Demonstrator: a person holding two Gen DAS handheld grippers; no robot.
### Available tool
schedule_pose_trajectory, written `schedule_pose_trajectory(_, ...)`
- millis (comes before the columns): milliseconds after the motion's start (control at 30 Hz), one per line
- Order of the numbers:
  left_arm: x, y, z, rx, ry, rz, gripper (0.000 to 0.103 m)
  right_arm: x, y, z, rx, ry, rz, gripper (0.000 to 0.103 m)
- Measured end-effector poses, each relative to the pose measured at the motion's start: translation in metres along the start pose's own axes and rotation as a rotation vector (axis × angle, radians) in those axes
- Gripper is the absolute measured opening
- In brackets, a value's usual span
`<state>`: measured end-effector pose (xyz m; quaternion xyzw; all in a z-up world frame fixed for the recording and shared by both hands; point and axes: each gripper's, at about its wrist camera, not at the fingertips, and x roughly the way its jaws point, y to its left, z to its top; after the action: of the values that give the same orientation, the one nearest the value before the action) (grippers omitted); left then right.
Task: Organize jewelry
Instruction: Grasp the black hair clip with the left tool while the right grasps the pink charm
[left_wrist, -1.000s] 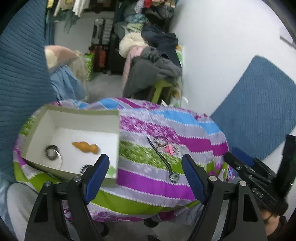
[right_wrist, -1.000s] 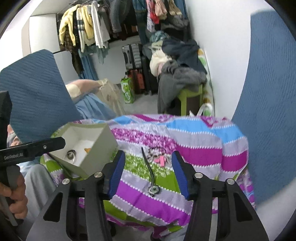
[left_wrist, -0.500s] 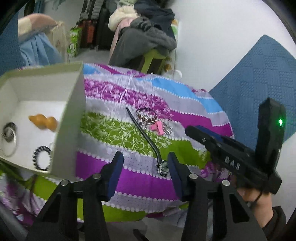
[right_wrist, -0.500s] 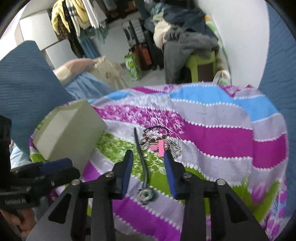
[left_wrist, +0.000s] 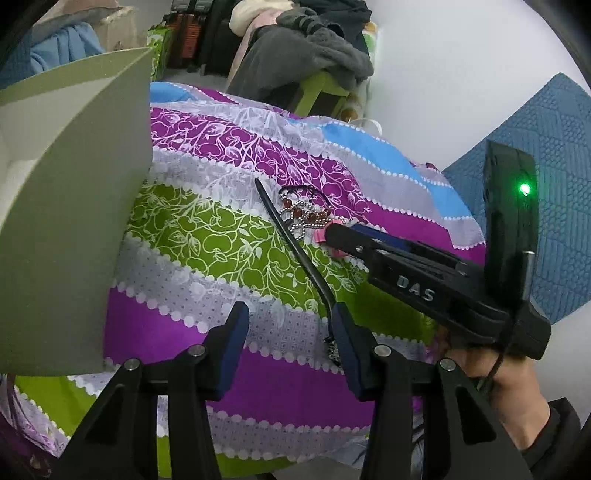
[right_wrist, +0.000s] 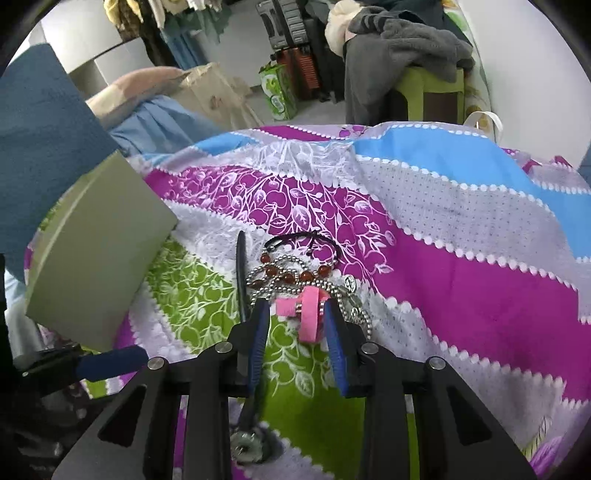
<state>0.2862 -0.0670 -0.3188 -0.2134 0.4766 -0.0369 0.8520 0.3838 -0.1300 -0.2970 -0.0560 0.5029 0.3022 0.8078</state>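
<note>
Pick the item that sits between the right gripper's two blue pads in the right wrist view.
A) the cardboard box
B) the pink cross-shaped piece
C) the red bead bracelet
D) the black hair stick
B: the pink cross-shaped piece lies in the gap of the right gripper, while the red bead bracelet sits just beyond the tips and the black hair stick runs outside the left pad.

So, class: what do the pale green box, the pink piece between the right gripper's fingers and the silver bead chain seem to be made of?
Box: probably cardboard, matte, with flat walls and sharp edges.
Pink piece: looks like plastic or rubber, an even, dull colour; which one is unclear.
Bead chain: likely metal, its small silvery balls catching bright glints.
</note>
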Motion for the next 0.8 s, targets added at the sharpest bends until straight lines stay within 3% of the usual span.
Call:
schedule_pose_trajectory(133, 0.007, -0.001, 0.003, 0.003, 0.0, 0.001, 0.046, 0.009, 0.0, 0.002, -0.022, 0.01, -0.012, 0.026)
schedule_pose_trajectory(200, 0.011, -0.002, 0.004, 0.004, 0.002, 0.001, 0.046, 0.007, 0.0, 0.001, -0.031, 0.002, -0.025, 0.019)
schedule_pose_trajectory(267, 0.017, -0.004, 0.004, 0.004, 0.005, 0.001, 0.046, 0.006, -0.002, 0.003, -0.019, 0.0, -0.025, 0.017)
schedule_pose_trajectory(367, 0.023, -0.008, 0.004, 0.009, 0.015, -0.006, 0.04, 0.005, -0.011, 0.002, 0.026, 0.006, -0.01, 0.017)
schedule_pose_trajectory(633, 0.044, -0.024, 0.005, 0.043, 0.03, 0.004, 0.039, -0.015, -0.028, 0.0, 0.09, -0.037, 0.007, 0.017)
schedule_pose_trajectory(667, 0.046, -0.026, 0.004, 0.049, 0.031, 0.001, 0.036, -0.018, -0.03, 0.0, 0.096, -0.044, 0.006, 0.017)
schedule_pose_trajectory(800, 0.051, -0.037, 0.003, 0.097, 0.021, 0.048, 0.032, -0.027, -0.037, 0.0, 0.129, -0.068, 0.002, 0.017)
